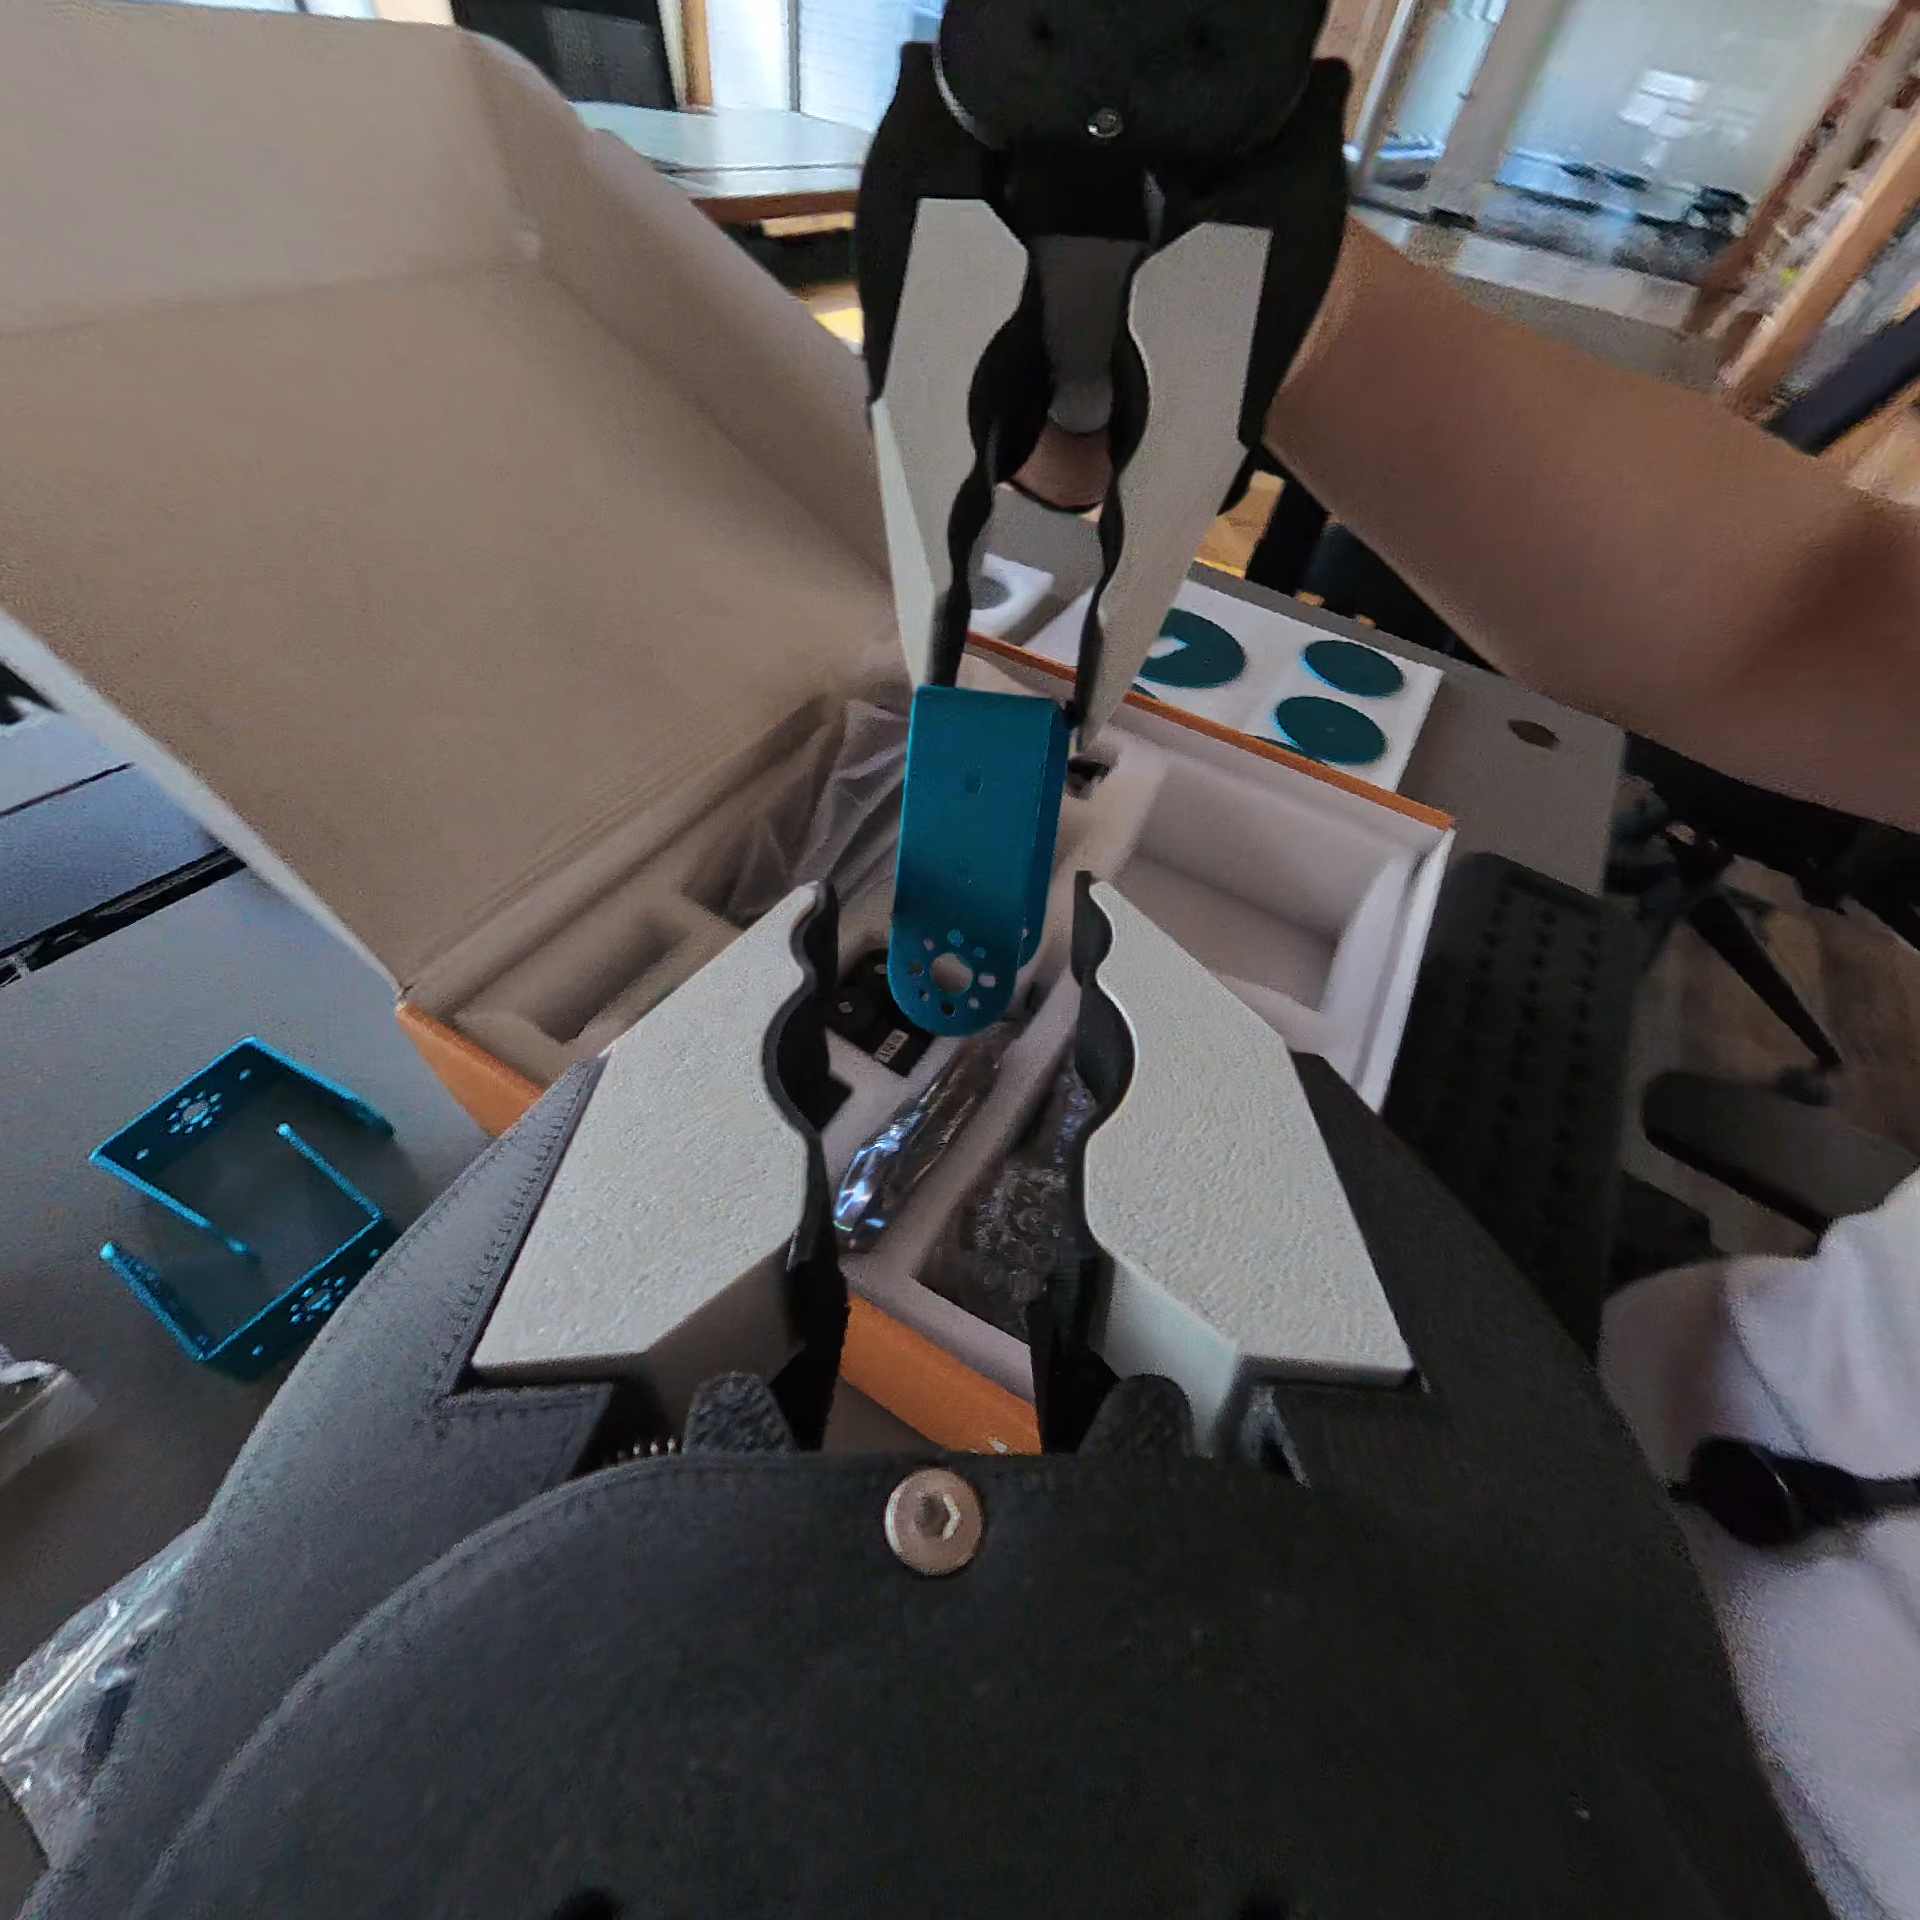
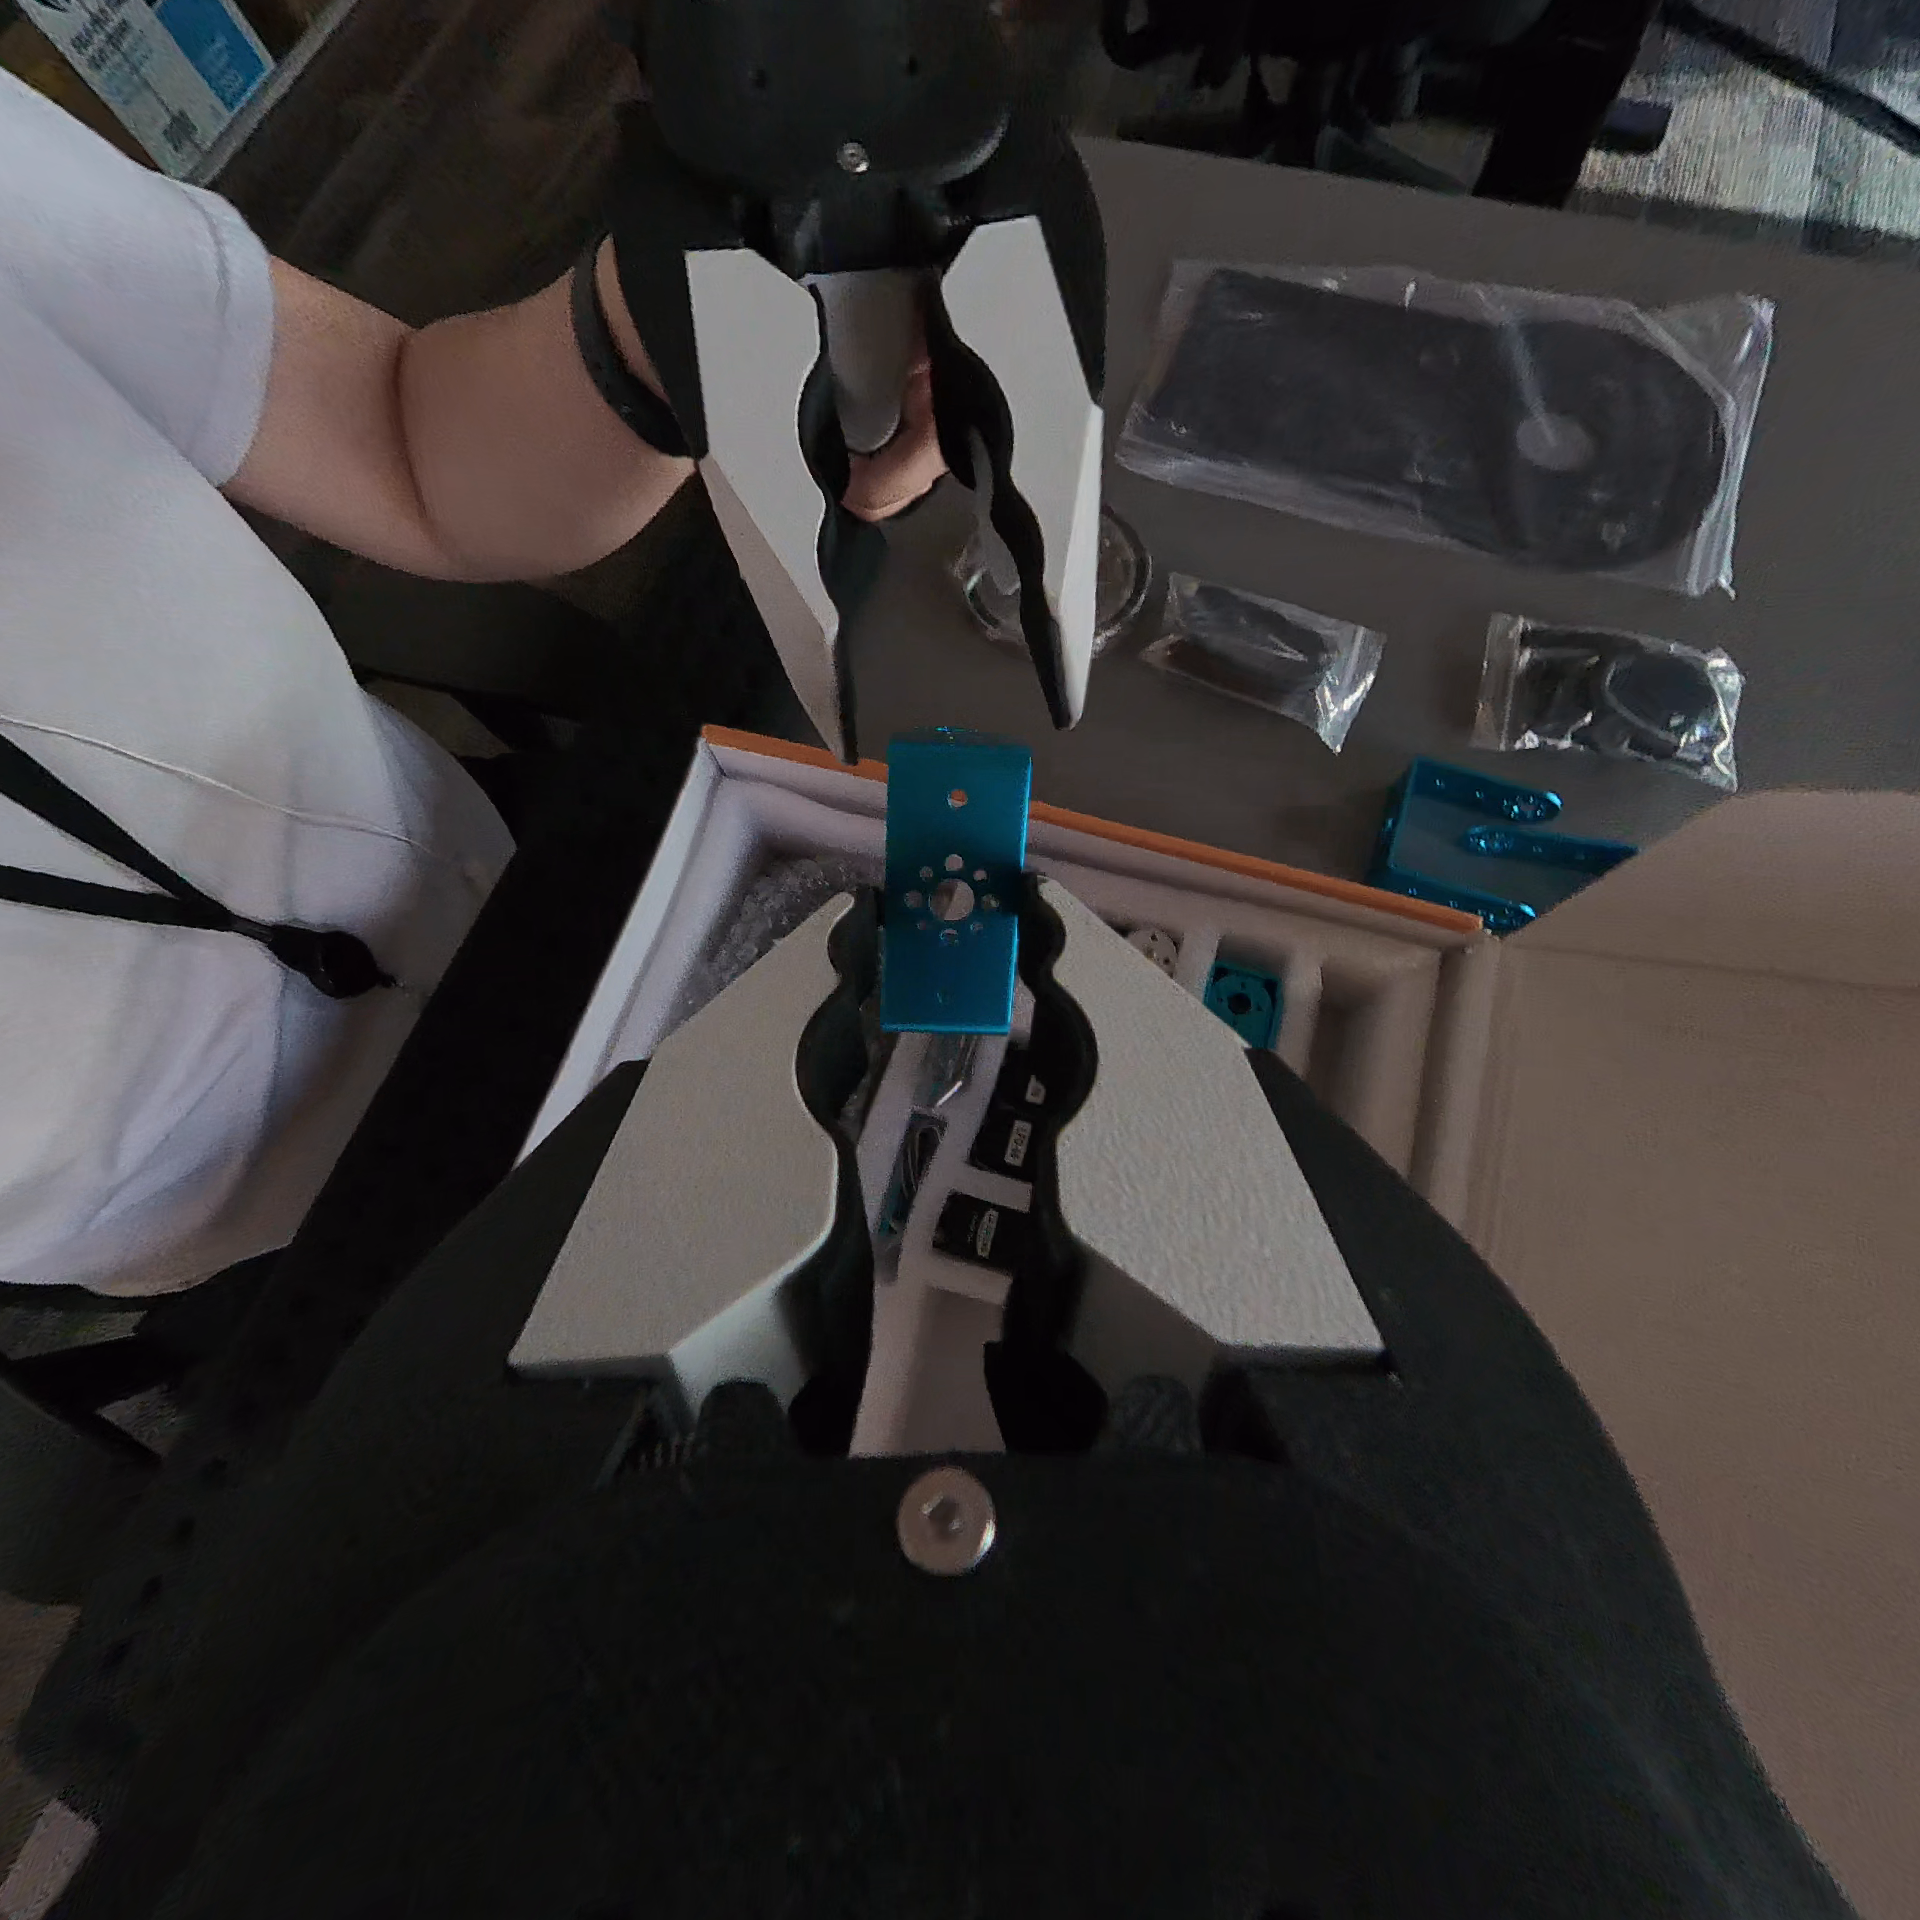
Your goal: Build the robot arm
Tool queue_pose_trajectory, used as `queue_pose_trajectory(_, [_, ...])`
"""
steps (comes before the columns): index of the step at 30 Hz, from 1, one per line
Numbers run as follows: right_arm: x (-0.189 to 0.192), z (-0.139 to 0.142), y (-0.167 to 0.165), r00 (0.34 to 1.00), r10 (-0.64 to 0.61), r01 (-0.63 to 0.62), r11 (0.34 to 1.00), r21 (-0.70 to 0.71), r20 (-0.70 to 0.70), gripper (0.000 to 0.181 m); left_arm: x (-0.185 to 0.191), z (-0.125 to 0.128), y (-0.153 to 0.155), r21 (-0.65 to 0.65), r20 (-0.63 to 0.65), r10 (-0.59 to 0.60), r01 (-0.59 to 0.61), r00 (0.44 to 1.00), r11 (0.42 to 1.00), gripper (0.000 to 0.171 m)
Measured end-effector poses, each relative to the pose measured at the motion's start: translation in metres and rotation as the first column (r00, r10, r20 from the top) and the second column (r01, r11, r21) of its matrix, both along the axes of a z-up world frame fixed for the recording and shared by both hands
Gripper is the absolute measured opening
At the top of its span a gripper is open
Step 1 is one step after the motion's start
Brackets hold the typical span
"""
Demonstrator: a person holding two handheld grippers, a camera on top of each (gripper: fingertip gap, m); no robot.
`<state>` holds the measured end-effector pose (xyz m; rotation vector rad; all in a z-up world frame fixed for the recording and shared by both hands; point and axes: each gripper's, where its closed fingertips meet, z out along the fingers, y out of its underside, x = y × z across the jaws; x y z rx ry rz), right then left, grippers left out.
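Note:
A blue metal bracket with a ring of holes [image 1: 977, 831] hangs over an open box with an orange rim [image 1: 935, 1382]. My right gripper [image 1: 1013, 701] comes down from the top of the left wrist view, shut on the bracket's upper end. In the right wrist view the bracket [image 2: 951, 904] sits clamped between the right gripper's [image 2: 951, 899] fingers. My left gripper [image 1: 951, 899] is open, its jaws on either side of the bracket's free end without gripping it. It also shows in the right wrist view [image 2: 956, 732], pointing at the bracket.
The box [image 2: 1247, 852] has white foam holding black servos [image 2: 1013, 1143] and a bagged tool [image 1: 914, 1143]; its lid [image 1: 416, 468] stands up. Blue U-brackets [image 1: 239, 1205] and bagged black parts [image 2: 1455, 416] lie on the grey table. Teal discs [image 1: 1340, 696] sit behind. A person in white [image 2: 156, 831] stands close. Both grippers' tips are close together, under 4 cm apart.

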<state>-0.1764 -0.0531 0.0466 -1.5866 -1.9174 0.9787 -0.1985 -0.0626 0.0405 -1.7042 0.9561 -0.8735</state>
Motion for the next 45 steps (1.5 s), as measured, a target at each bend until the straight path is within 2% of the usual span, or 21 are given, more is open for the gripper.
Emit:
queue_pose_trajectory(2, [-0.003,0.010,-0.011,0.998,0.030,-0.031,1.000,-0.001,-0.063,0.026,0.004,0.008,-0.010,0.022,-0.014,-0.054,0.054,0.998,0.998,0.041])
queue_pose_trajectory(5, [-0.003,0.016,-0.019,0.993,0.036,-0.038,0.999,-0.012,-0.117,0.026,0.008,0.017,-0.017,0.094,-0.037,-0.056,0.059,0.998,0.994,0.025])
queue_pose_trajectory(13, [0.017,0.022,-0.042,0.971,-0.029,0.011,0.997,-0.074,-0.239,0.026,0.029,0.025,-0.039,0.078,-0.025,-0.115,0.117,0.993,0.990,0.025])
queue_pose_trajectory(17, [0.048,0.034,-0.055,0.945,-0.096,0.088,0.995,-0.040,-0.311,0.026,0.059,0.040,-0.051,0.108,-0.081,-0.166,0.174,0.983,0.979,0.025])
queue_pose_trajectory(24, [0.131,0.060,-0.077,0.886,-0.131,0.147,0.989,0.002,-0.445,0.026,0.142,0.061,-0.071,0.116,-0.174,-0.237,0.259,0.956,0.959,0.025])
queue_pose_trajectory(29, [0.177,0.068,-0.073,0.859,-0.120,0.144,0.990,0.010,-0.498,0.026,0.187,0.064,-0.067,0.133,-0.266,-0.200,0.241,0.943,0.961,0.025])
queue_pose_trajectory(35, [0.211,0.076,-0.068,0.820,-0.122,0.149,0.989,0.004,-0.559,0.025,0.222,0.064,-0.060,0.099,-0.296,-0.220,0.259,0.930,0.961,0.025])
queue_pose_trajectory(41, [0.229,0.072,-0.064,0.786,-0.144,0.155,0.987,-0.033,-0.601,0.025,0.238,0.058,-0.056,0.070,-0.309,-0.247,0.281,0.918,0.957,0.025])
queue_pose_trajectory(45, [0.228,0.066,-0.061,0.786,-0.156,0.146,0.987,-0.066,-0.598,0.025,0.237,0.053,-0.054,0.058,-0.322,-0.244,0.276,0.915,0.959,0.025])
